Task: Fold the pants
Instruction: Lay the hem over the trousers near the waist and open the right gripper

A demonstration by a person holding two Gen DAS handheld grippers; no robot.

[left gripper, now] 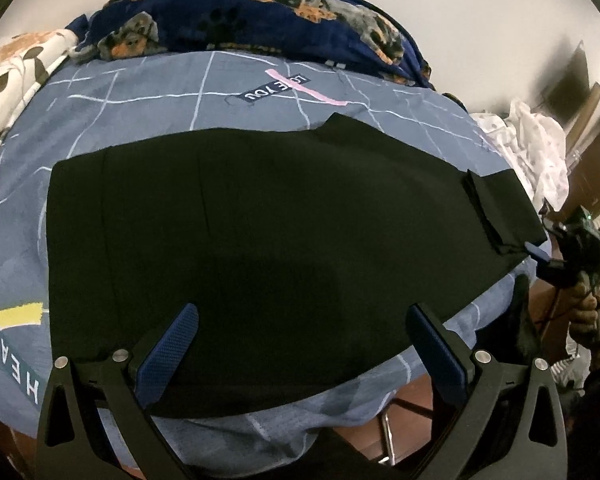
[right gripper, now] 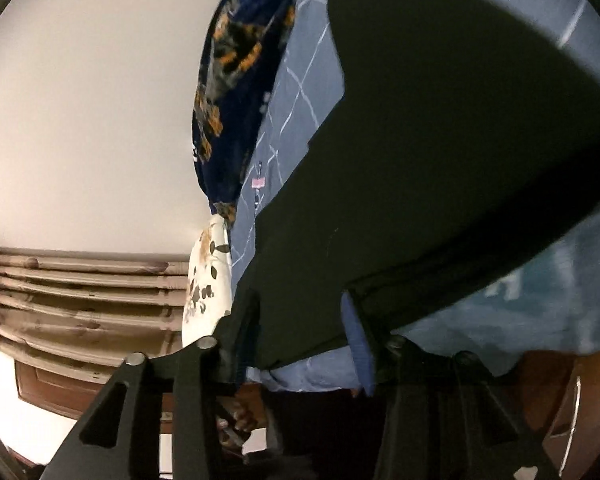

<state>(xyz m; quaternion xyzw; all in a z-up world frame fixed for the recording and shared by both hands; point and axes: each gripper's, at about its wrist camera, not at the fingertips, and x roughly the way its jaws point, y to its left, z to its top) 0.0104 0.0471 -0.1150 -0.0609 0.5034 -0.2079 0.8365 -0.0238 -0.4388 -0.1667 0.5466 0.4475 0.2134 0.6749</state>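
Black pants lie flat across the bed, folded into a wide dark slab with a narrower end at the right. My left gripper hovers over their near edge, its blue pads wide apart and holding nothing. My right gripper is at the pants' right end, by the bed's edge. In the right wrist view it is rolled sideways and the end of the pants lies between its fingers, one blue pad showing at the cloth's edge. A clear gap remains between the pads.
The bed has a blue-grey checked sheet. A navy dog-print blanket is heaped along the far side, and a floral pillow lies at the far left. White cloth is piled beyond the right end. A person's hand holds the right gripper.
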